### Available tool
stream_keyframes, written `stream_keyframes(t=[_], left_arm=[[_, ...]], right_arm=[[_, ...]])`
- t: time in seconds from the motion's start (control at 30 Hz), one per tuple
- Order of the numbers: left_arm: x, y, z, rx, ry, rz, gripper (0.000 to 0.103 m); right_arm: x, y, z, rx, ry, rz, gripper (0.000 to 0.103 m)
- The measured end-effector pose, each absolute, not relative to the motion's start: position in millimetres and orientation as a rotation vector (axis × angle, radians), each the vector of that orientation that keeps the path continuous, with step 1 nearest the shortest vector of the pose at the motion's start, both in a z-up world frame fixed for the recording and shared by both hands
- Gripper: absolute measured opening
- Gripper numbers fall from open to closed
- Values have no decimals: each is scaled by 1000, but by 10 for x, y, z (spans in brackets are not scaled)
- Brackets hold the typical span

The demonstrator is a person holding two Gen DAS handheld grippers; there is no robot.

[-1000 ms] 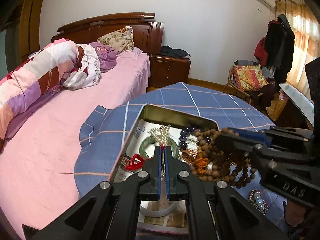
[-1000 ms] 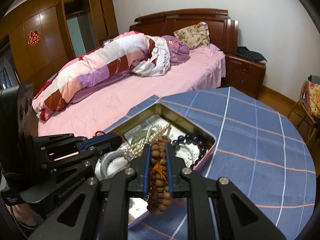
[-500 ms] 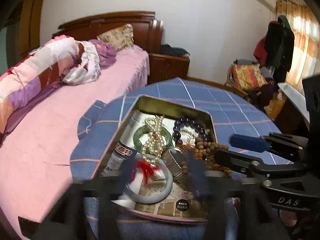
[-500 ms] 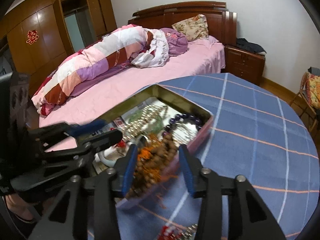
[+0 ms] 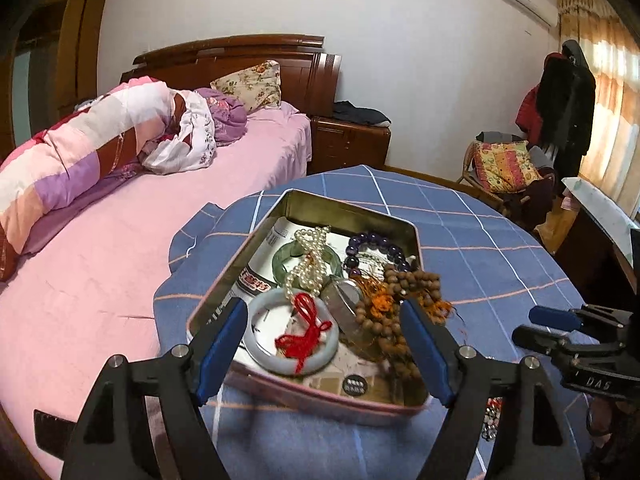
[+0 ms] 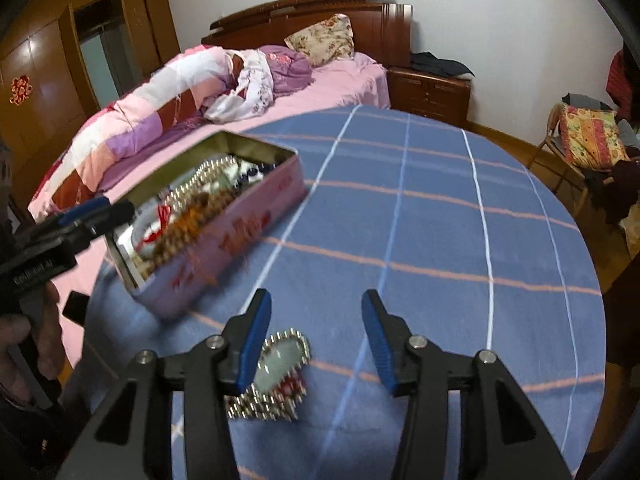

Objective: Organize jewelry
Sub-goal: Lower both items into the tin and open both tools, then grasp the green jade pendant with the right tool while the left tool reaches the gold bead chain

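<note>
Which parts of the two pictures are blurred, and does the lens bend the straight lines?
Left wrist view: mostly sharp; the tin and pearls read clearly, and the walls bow toward the dark corners. Right wrist view: the tin and its beads are smeared by motion, the brooch is soft, and the tablecloth lines curve.

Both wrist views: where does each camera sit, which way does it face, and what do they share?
Left wrist: on the left gripper, facing down into the tin; right gripper at right.
Right wrist: on the right gripper, facing the tablecloth and brooch; left gripper and a hand at left.
Shared: tin, tablecloth, bed.
</note>
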State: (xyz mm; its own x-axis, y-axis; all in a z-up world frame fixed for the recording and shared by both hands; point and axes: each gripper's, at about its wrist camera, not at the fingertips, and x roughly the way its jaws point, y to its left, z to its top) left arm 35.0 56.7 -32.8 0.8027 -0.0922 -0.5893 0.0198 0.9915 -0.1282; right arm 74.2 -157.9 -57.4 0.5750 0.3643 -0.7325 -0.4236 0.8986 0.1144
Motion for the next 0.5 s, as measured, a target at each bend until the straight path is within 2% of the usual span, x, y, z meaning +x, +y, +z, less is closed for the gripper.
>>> stream_keyframes(t=[0.23,0.5], left_arm=[[212,463,-365,-87,643,-66,78],[127,344,-361,-64,633,-68,78]], right_arm=[[572,-1485,-687,-130,870,510,51],[585,-1533,-762,-148,906,468,45]])
